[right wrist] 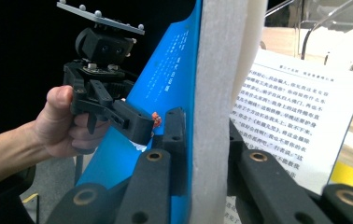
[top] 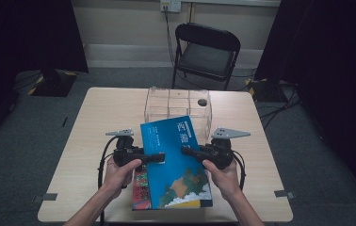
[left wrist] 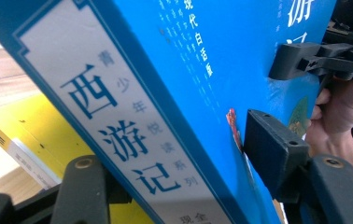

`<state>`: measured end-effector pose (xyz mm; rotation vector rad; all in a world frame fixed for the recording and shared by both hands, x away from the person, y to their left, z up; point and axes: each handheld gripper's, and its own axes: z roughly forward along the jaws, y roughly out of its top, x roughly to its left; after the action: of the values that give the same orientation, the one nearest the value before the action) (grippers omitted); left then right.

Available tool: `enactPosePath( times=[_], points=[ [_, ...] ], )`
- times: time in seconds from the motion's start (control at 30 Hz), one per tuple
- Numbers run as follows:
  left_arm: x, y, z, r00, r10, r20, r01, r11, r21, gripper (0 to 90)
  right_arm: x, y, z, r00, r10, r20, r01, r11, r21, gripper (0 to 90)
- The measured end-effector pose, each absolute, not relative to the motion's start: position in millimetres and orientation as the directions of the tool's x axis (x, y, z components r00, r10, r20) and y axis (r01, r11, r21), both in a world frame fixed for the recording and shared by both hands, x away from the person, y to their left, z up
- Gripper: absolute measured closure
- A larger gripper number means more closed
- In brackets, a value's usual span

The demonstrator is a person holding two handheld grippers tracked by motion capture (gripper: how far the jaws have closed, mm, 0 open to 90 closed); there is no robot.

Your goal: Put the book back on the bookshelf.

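Observation:
A thick blue book (top: 176, 160) with Chinese lettering is held tilted above the table, one gripper on each side. My left gripper (top: 159, 157) has the spine (left wrist: 132, 140) between its jaws, and one pad (left wrist: 268, 154) lies flat against the front cover. My right gripper (top: 188, 151) is shut on the cover and a thick white block of pages (right wrist: 214, 93). Beyond that block a printed page (right wrist: 282, 116) hangs open. In the right gripper view the left gripper (right wrist: 137, 123) shows with a hand around it. In the left gripper view the right gripper (left wrist: 296, 58) reaches onto the cover.
Below the blue book a colourful book (top: 141, 188) lies near the wooden table's (top: 101, 117) front edge, and a yellow book (left wrist: 30, 130) lies flat too. A clear plastic box (top: 178, 106) with compartments stands behind, a small dark object (top: 202, 101) inside. A black folding chair (top: 206, 52) stands beyond.

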<state>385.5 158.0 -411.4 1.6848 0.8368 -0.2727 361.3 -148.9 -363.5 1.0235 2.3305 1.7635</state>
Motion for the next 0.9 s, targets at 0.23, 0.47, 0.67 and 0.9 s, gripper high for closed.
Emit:
enactPosePath(
  times=[0.23,0.47,0.67,0.9],
  points=[
    [390,156,-395,0.741,0.427,-0.518,0.601,-0.078,0.795,42.2,368,-148,-352,-0.781,0.534,0.324,0.454,0.129,0.882,79.3],
    [393,157,-381,0.746,0.453,-0.488,0.561,-0.033,0.827,48.4,372,-148,-346,-0.78,0.543,0.311,0.422,0.09,0.902,79.5],
    [393,158,-358,0.772,0.486,-0.411,0.484,-0.03,0.874,53.9,376,-147,-337,-0.786,0.544,0.294,0.377,0.044,0.925,79.5],
    [379,158,-355,0.807,0.495,-0.323,0.394,-0.043,0.918,56.4,367,-148,-339,-0.801,0.547,0.243,0.329,0.065,0.942,79.0]
  ],
)
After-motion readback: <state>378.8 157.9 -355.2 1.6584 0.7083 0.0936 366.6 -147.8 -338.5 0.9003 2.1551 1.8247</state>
